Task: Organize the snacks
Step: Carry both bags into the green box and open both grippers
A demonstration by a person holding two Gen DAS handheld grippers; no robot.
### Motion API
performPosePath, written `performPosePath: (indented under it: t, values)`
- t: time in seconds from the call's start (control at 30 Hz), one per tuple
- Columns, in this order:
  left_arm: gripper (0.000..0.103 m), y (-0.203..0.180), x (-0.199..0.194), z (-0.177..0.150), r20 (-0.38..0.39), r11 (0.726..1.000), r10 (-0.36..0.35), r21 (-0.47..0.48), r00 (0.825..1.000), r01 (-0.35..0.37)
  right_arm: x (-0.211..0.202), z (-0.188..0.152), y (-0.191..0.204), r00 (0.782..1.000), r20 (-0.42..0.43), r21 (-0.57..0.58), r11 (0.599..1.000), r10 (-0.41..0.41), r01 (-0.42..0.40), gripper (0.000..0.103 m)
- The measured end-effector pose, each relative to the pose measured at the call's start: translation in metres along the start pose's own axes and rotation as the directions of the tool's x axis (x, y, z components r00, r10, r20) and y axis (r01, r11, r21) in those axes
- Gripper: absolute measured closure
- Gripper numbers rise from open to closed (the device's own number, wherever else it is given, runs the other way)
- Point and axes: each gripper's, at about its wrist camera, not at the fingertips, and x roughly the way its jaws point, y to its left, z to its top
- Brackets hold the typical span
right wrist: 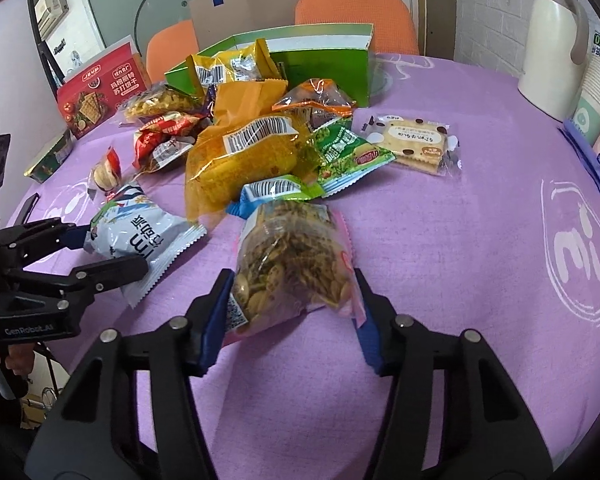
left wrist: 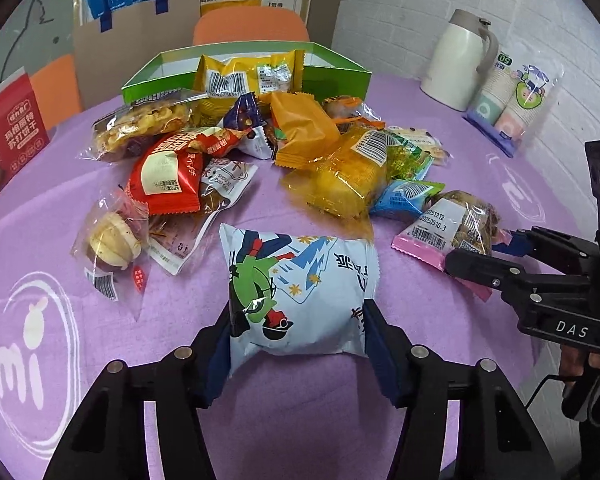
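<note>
A white-and-blue snack packet (left wrist: 300, 284) with a green cartoon figure lies on the purple tablecloth, and my left gripper (left wrist: 298, 320) is shut on its near end, both blue pads pressed against its sides. My right gripper (right wrist: 294, 300) is shut on a clear, pink-edged packet of seeds (right wrist: 288, 264). In the left wrist view that gripper (left wrist: 488, 254) holds the seed packet (left wrist: 456, 224) at the right. Beyond both packets is a pile of mixed snack packets (left wrist: 340, 168). Behind the pile stands an open green box (left wrist: 340, 76) with a yellow packet (left wrist: 244, 76) leaning in it.
A cream thermos jug (left wrist: 456, 64) and a sleeve of paper cups (left wrist: 508, 104) stand at the back right. A red cracker box (left wrist: 8, 140) is at the left edge. Orange chairs (left wrist: 252, 28) and a paper bag (left wrist: 140, 32) are behind the table. A biscuit packet (right wrist: 416, 144) lies apart.
</note>
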Motion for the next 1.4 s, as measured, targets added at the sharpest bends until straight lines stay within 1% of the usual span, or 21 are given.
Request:
performPosePath:
  t: [0.1, 0.17, 0.23, 0.33, 0.4, 0.53, 0.67, 0.77, 0.87, 0.93, 1.0, 1.17, 1.33, 1.37, 1.4]
  values:
    - [0.046, 0.005, -0.013, 0.002, 0.012, 0.999, -0.022, -0.027, 1.0, 0.022, -0.018, 0.004, 0.009, 0.999, 0.046, -0.027, 1.0, 0.013, -0.012, 0.05]
    - [0.046, 0.006, -0.03, 0.006, 0.048, 0.999, -0.043, -0.028, 0.998, 0.044, -0.03, 0.01, 0.013, 0.997, 0.069, -0.04, 0.999, 0.027, -0.025, 0.05]
    - [0.046, 0.005, -0.051, 0.015, 0.098, 0.998, -0.05, -0.019, 0.994, 0.052, -0.041, 0.019, 0.016, 0.994, 0.095, -0.047, 0.998, 0.052, -0.048, 0.05]
    - [0.046, 0.004, -0.08, 0.035, 0.183, 0.999, -0.035, 0.002, 0.983, 0.035, -0.053, 0.04, 0.021, 0.987, 0.145, -0.067, 0.996, 0.07, -0.061, 0.049]
    - [0.046, 0.007, -0.093, 0.054, 0.229, 1.0, -0.02, 0.0, 0.973, 0.02, -0.058, 0.056, 0.023, 0.982, 0.178, -0.077, 0.996, 0.062, -0.049, 0.049]
    - [0.046, 0.015, -0.1, 0.096, 0.285, 0.999, 0.038, -0.006, 0.958, -0.038, -0.053, 0.094, 0.021, 0.974, 0.222, -0.077, 0.997, 0.044, -0.027, 0.049]
    - [0.046, 0.035, -0.08, 0.137, 0.266, 0.998, 0.054, -0.038, 0.962, -0.045, -0.029, 0.13, 0.008, 0.974, 0.227, -0.031, 0.999, 0.028, -0.021, 0.049]
    - [0.046, 0.051, -0.059, 0.162, 0.247, 0.996, 0.071, -0.063, 0.967, -0.057, -0.003, 0.153, -0.005, 0.977, 0.212, 0.003, 1.0, 0.014, -0.015, 0.049]
    - [0.046, 0.068, -0.038, 0.185, 0.226, 0.994, 0.081, -0.086, 0.971, -0.063, 0.024, 0.172, -0.019, 0.983, 0.185, 0.038, 0.999, -0.005, -0.003, 0.049]
    - [0.046, 0.076, -0.021, 0.198, 0.209, 0.991, 0.116, -0.091, 0.971, -0.099, 0.045, 0.184, -0.028, 0.987, 0.159, 0.066, 0.998, -0.006, -0.005, 0.049]
    - [0.046, 0.086, -0.004, 0.21, 0.188, 0.989, 0.127, -0.099, 0.974, -0.109, 0.063, 0.192, -0.036, 0.991, 0.133, 0.088, 0.996, -0.009, -0.002, 0.049]
    - [0.046, 0.109, 0.039, 0.229, 0.134, 0.983, 0.144, -0.134, 0.981, -0.126, 0.098, 0.201, -0.042, 0.996, 0.088, 0.094, 0.996, -0.012, 0.004, 0.049]
    - [0.045, 0.122, 0.07, 0.233, 0.074, 0.979, 0.162, -0.136, 0.984, -0.151, 0.123, 0.21, -0.042, 0.998, 0.058, 0.076, 0.997, -0.013, 0.008, 0.048]
    - [0.043, 0.123, 0.074, 0.233, 0.064, 0.978, 0.168, -0.136, 0.984, -0.158, 0.127, 0.211, -0.042, 0.999, 0.05, 0.071, 0.997, -0.007, 0.004, 0.047]
    - [0.036, 0.125, 0.079, 0.232, 0.052, 0.977, 0.172, -0.137, 0.984, -0.164, 0.131, 0.21, -0.041, 0.999, 0.042, 0.066, 0.998, -0.008, 0.006, 0.045]
